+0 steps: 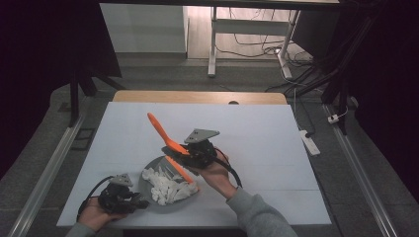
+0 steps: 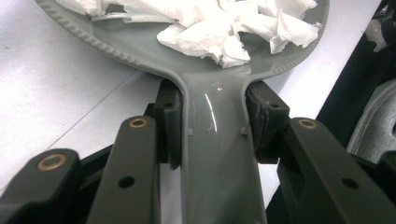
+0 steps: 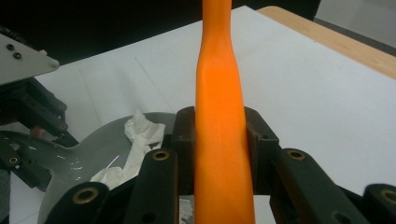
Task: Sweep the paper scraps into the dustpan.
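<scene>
Gripped grey pan (image 2: 121, 53) by its handle, left gripper (image 2: 212, 126) pinched tight on it, near table's (image 1: 257, 128) front-left corner. Clamped right gripper (image 3: 219, 140) on orange utensil (image 3: 219, 84), far end down among white paper scraps (image 1: 165, 186) in pan. Judged mid-stir or scoop. Next move called for sliding under scraps, pan steady.

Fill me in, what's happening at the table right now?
A person works with two handheld grippers. The left gripper is shut on the handle of a grey dish that rests on the white table and holds torn white paper pieces. The right gripper is shut on an orange spatula, whose lower end reaches down among the paper in the dish.
</scene>
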`<control>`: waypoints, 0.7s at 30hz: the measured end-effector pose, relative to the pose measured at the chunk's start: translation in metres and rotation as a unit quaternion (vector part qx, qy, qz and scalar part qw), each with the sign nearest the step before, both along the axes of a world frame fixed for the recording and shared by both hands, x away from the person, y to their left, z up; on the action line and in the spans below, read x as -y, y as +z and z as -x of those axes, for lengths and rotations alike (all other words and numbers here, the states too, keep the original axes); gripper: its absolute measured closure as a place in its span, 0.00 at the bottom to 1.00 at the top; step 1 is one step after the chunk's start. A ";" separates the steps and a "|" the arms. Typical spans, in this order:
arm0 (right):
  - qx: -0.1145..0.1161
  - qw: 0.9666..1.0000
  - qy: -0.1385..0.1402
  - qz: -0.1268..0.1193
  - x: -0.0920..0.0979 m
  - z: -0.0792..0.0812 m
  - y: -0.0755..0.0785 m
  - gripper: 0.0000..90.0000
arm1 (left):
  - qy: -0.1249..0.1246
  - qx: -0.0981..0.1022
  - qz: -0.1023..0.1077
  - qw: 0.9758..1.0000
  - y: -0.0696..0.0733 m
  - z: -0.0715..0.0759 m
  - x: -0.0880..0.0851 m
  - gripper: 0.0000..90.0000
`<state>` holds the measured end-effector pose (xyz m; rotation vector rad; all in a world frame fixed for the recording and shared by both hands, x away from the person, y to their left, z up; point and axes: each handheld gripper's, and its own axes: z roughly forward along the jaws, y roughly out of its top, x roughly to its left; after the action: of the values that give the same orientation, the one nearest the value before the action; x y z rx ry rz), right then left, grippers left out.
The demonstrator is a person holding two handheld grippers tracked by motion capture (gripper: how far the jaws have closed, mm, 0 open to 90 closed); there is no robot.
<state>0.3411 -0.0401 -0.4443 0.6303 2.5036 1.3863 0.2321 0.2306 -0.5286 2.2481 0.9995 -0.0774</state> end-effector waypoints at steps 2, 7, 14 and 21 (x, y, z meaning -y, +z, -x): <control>0.001 1.000 -0.003 -0.003 0.004 -0.001 0.001 0.78 | 0.002 0.002 -0.001 1.000 0.000 0.000 0.000 0.68; 0.001 1.000 -0.013 -0.010 0.015 -0.003 0.002 0.78 | 0.008 0.007 -0.001 1.000 0.000 -0.001 0.000 0.68; -0.001 0.999 -0.029 -0.017 0.032 -0.007 0.003 0.78 | 0.016 0.025 0.000 1.000 0.003 0.001 -0.002 0.68; 0.007 0.999 -0.046 -0.021 0.051 -0.008 0.004 0.78 | 0.034 0.035 0.001 0.999 0.005 0.001 -0.004 0.68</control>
<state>0.3493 -0.0909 -0.4400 0.7335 2.4086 1.4071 0.2311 0.2343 -0.5233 2.1971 1.0367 0.0311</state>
